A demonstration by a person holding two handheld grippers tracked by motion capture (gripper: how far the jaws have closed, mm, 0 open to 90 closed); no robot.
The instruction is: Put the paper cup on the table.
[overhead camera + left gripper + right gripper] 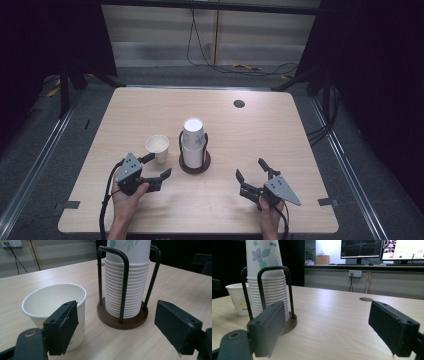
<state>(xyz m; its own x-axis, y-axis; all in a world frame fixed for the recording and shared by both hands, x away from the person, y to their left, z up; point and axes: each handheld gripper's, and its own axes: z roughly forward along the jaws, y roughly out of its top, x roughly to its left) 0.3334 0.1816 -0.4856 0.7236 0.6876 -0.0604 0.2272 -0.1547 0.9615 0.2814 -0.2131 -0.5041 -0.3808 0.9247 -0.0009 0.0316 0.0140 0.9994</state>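
Now left gripper point(158, 166) agape – beside single cup point(157, 147).

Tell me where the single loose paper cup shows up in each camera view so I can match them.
High view: the loose cup stands left of centre, just left of the cup stack.
Left gripper view: the cup is at lower left, partly behind the near jaw.
Right gripper view: the cup is at the far left edge.
Shared landmark: the wire holder with stacked cups.

The high view looks forward and down over the whole surface point(280, 135); both gripper views sit low and close, sharing the cup stack point(126, 287) and single cup point(53, 307)
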